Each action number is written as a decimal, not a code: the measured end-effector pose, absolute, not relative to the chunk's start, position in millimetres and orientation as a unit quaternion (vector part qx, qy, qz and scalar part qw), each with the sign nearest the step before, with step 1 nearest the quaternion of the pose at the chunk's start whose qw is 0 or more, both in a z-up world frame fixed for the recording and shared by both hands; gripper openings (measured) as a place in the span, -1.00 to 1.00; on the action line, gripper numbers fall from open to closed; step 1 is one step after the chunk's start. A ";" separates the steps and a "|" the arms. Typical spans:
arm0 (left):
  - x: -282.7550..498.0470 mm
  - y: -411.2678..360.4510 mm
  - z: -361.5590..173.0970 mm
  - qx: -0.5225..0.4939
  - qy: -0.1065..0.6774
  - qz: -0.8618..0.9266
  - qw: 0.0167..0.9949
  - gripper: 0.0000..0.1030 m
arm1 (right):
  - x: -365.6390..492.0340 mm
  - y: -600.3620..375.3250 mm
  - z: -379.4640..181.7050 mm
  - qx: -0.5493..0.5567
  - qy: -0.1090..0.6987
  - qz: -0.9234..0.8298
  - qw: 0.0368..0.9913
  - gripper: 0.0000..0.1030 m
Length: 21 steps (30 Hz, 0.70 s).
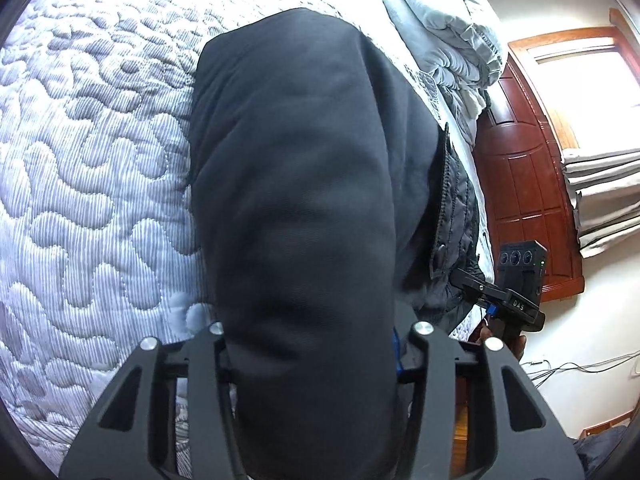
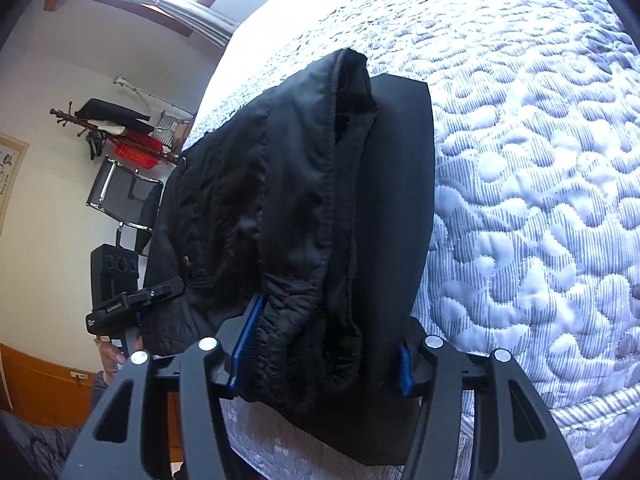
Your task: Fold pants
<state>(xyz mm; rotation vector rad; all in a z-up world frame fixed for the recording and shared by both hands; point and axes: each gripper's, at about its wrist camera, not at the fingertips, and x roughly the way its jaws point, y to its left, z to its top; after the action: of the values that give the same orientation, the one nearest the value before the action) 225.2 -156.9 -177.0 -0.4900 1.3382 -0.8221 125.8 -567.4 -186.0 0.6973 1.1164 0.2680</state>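
Observation:
Black pants [image 1: 296,160] lie lengthwise on a white quilted mattress [image 1: 88,160]. In the left wrist view a smooth pant leg fills the whole gap of my left gripper [image 1: 312,340] and hides its fingertips; the jaws are shut on the cloth. The right wrist view shows the bunched, quilted-lined waist end of the pants [image 2: 304,184] packed between the blue pads [image 2: 244,340] of my right gripper [image 2: 324,352], which is shut on it. Each view also catches the other gripper at the mattress edge: the right gripper [image 1: 516,300] and the left gripper [image 2: 132,300], a hand [image 2: 112,356] below it.
Folded grey bedding [image 1: 440,28] lies at the far end of the mattress. A red-brown wooden door [image 1: 524,184] and grey curtains [image 1: 600,200] stand beyond the bed. Cables [image 1: 580,368] run along the floor. A chair [image 2: 124,196] and a coat rack [image 2: 116,128] stand by the wall.

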 end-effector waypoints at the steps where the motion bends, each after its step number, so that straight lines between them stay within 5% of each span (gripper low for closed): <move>1: 226.3 -160.8 -173.8 -0.216 0.593 -0.367 0.683 -0.22 | 126.5 -563.9 -183.0 0.320 0.517 0.124 0.784 0.08; 21: 225.9 -167.1 -163.1 -0.238 0.539 -0.394 0.705 -0.32 | 126.7 -526.3 -125.5 0.225 0.478 0.106 0.842 0.02</move>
<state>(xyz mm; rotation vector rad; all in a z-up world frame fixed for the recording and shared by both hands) 225.9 -167.1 -163.1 -0.5293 1.1974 -0.8764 126.7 -526.3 -125.5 0.4762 1.0098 0.2229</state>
